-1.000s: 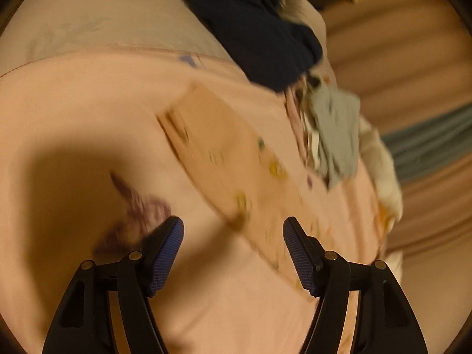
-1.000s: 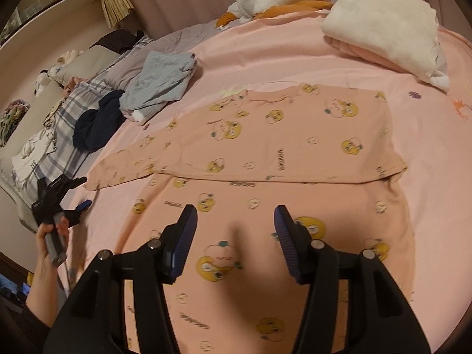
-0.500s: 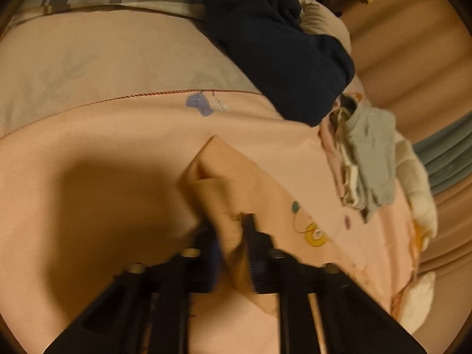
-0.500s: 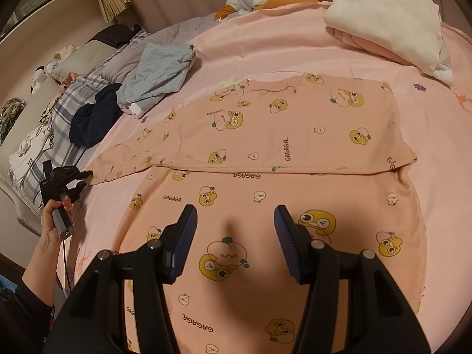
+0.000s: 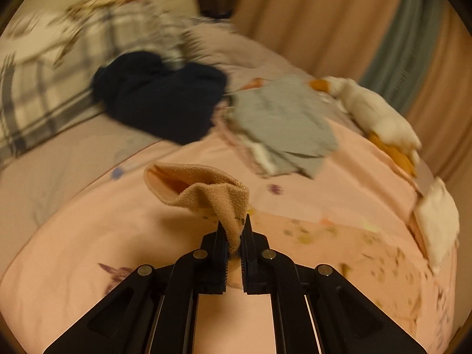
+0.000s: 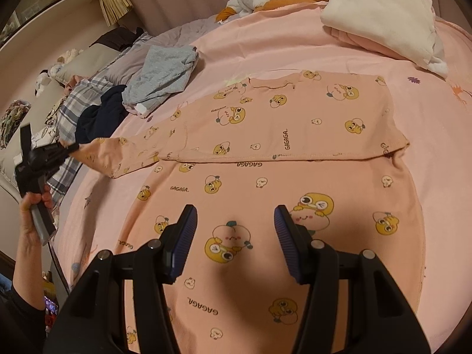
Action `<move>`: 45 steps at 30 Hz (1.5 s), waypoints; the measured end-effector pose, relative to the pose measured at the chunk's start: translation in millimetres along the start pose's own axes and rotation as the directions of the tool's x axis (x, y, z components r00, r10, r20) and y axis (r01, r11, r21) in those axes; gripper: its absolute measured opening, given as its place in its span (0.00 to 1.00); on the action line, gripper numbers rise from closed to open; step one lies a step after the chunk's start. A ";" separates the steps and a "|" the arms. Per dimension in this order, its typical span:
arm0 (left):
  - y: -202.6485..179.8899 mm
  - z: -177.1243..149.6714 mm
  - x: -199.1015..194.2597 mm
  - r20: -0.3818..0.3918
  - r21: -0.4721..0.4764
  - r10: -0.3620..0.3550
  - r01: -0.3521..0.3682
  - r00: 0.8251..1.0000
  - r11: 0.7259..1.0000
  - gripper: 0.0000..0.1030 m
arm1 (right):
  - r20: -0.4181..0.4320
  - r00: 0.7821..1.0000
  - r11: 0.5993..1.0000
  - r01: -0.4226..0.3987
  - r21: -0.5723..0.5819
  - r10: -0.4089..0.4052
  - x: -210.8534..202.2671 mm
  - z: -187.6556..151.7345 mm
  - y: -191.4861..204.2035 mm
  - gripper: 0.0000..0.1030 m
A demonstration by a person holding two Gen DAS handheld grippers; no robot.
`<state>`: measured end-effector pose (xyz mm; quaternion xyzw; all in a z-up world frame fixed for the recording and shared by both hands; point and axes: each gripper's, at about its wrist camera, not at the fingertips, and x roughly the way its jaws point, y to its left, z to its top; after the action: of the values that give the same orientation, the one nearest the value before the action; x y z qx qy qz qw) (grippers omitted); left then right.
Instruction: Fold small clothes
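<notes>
Peach long-sleeved top (image 6: 295, 135) printed with yellow cartoon figures, lying spread on the pink bed sheet (image 6: 295, 56), its upper part folded down over the lower. The knit is judged soft, light and limp; it should drape from any pinch, so hems and cuffs are the best holds. Left gripper (image 5: 233, 236): jaws clamped on the sleeve cuff (image 5: 206, 194), lifted clear of the sheet. Right gripper (image 6: 234, 237): jaws half open, empty, above the lower panel.
</notes>
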<state>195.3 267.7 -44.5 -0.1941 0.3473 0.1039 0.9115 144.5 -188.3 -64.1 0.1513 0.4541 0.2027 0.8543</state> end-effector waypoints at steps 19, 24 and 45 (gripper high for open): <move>-203.4 -54.7 -1.0 -0.098 0.343 -0.114 0.141 0.989 0.929 0.05 | 0.064 0.998 0.993 -0.010 0.121 0.002 -35.2 -12.0 -57.3 0.53; -258.1 -84.5 5.7 -0.146 0.418 -0.144 0.193 0.979 0.888 0.05 | 0.092 0.996 0.986 -0.017 0.166 0.001 -44.0 -14.2 -75.4 0.53; -299.6 -171.5 55.7 -0.396 0.509 -0.127 0.332 0.910 0.794 0.64 | 0.123 0.992 0.946 -0.066 0.317 0.028 -40.7 -2.6 -114.7 0.61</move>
<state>231.9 -72.8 -114.8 0.0284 0.4880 -0.1522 0.8590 145.7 -307.8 -87.2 0.3106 0.4265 0.1372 0.8383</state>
